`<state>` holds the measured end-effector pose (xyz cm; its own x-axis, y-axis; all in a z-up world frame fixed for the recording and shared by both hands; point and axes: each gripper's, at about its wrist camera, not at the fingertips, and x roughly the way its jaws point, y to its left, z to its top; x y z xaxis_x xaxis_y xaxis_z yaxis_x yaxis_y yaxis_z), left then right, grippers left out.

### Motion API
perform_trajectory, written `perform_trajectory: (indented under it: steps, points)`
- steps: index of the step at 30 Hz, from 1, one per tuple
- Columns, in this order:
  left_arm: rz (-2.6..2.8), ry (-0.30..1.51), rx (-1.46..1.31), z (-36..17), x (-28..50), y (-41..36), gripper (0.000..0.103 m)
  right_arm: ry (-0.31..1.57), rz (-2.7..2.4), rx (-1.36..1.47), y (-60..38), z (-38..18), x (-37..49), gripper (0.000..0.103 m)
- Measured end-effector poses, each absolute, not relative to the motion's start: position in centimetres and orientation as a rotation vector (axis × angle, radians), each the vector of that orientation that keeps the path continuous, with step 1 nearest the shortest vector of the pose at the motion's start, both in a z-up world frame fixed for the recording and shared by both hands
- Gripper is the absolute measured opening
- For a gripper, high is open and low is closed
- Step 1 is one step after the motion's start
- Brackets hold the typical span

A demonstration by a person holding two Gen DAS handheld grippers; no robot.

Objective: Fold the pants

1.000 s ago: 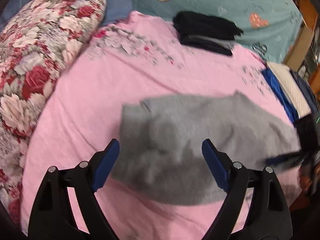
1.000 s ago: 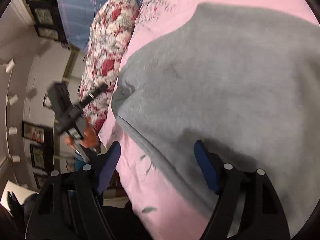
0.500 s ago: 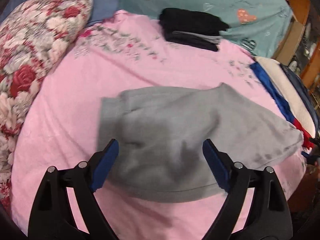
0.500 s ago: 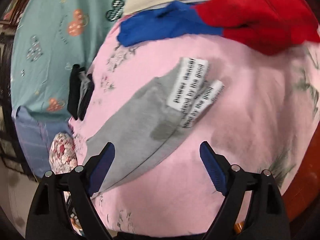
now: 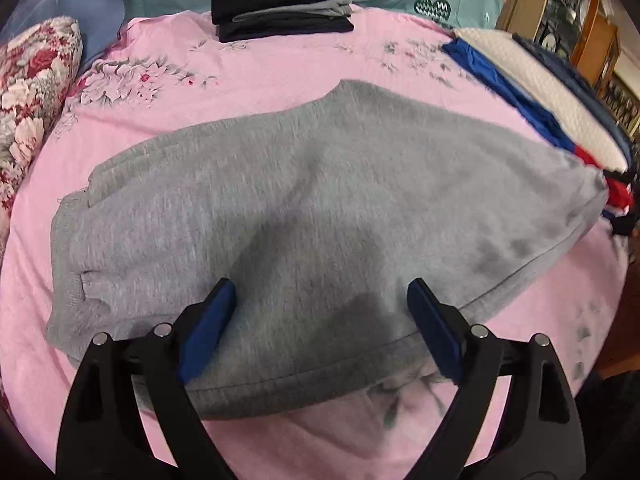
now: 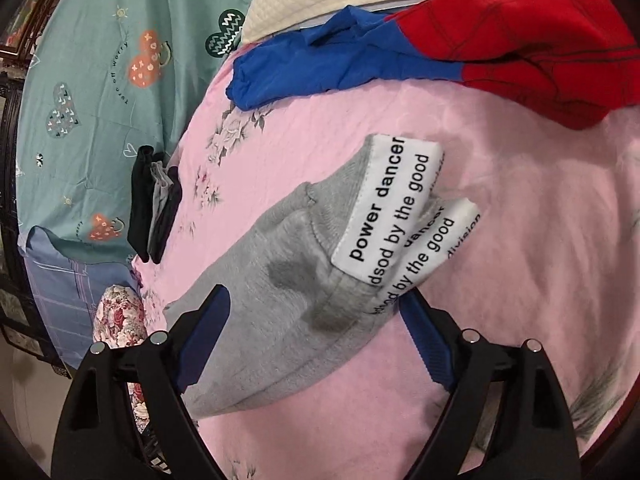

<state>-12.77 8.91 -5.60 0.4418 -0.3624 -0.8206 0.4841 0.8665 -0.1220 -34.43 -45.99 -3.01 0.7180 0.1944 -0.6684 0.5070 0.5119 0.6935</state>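
Note:
Grey sweatpants (image 5: 320, 208) lie flat and doubled over on the pink bedsheet (image 5: 280, 68), stretching left to right in the left wrist view. My left gripper (image 5: 320, 328) hovers open over their near edge, holding nothing. In the right wrist view the same grey pants (image 6: 288, 288) show their cuffs with white printed labels (image 6: 384, 208). My right gripper (image 6: 316, 336) is open just above that end, with no cloth between its fingers.
A stack of folded dark clothes (image 5: 280, 0) sits at the far side of the bed. A red and blue garment (image 6: 460, 56) and a white quilted pad (image 5: 540, 92) lie at the right. A floral pillow (image 5: 28, 88) is at the left.
The left gripper has moved closer and lower over the pants. The right gripper swung from the pants' broad side to the cuff end. Both stayed open.

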Motion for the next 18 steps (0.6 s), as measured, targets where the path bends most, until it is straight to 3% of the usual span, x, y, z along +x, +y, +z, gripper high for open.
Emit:
perform_trajectory:
  steps: [4,5,6,9,14,18]
  points:
    - [-0.563,0.953,0.136,-4.5,-12.9,7.1,0.089,0.794,-0.214,0.923,-44.7,-3.1,-33.1,0.086]
    - [-0.571,0.956,0.149,-4.7,-12.9,6.4,0.089,0.79,-0.2,0.901,-44.3,-3.2,-32.7,0.078]
    - [-0.573,0.965,0.169,-5.1,-13.0,5.7,0.089,0.783,-0.186,0.904,-44.2,-3.5,-32.6,0.054]
    - [-0.562,0.983,0.206,-6.3,-13.1,5.0,0.089,0.735,-0.143,1.038,-45.4,-5.4,-33.1,0.028]
    - [-0.563,0.956,0.055,-4.1,-12.7,8.7,0.089,0.658,-0.129,1.078,-45.5,-4.7,-33.9,0.025]
    - [-0.501,0.847,-0.071,-0.9,-13.4,13.9,0.089,0.603,-0.076,0.945,-43.4,0.2,-31.6,0.022]
